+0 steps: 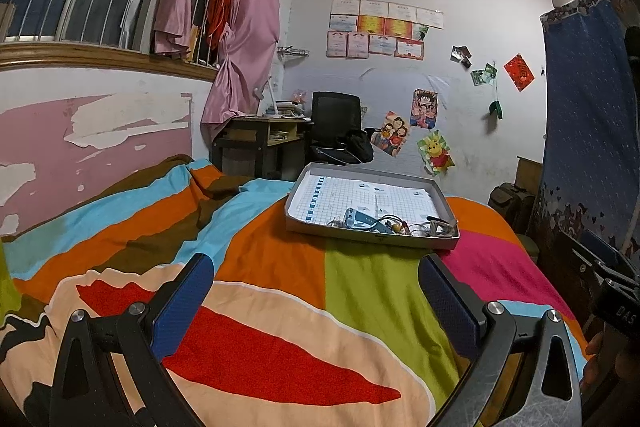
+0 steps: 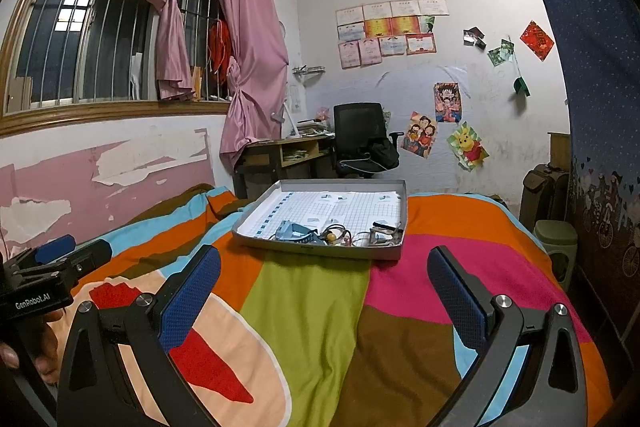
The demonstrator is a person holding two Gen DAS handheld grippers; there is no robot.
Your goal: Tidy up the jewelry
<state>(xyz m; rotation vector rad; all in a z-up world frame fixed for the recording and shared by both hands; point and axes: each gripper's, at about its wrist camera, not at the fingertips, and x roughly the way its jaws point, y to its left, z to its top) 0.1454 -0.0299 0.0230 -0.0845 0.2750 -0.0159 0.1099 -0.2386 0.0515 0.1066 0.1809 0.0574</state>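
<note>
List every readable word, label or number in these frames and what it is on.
"GenRobot.AI": on the left tool's body, right wrist view.
"DAS": partial, on the right tool's body, left wrist view.
Wall certificates, posters and the tray's grid paper: print too small to read.

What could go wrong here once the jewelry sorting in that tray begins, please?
1. The tray sits on a soft bedspread, so pressing into it may tip it.
2. The jewelry lies bunched at the near edge; pulling one piece may drag others.
3. Both the left hand-held gripper and right hand-held gripper could crowd that one corner.
</note>
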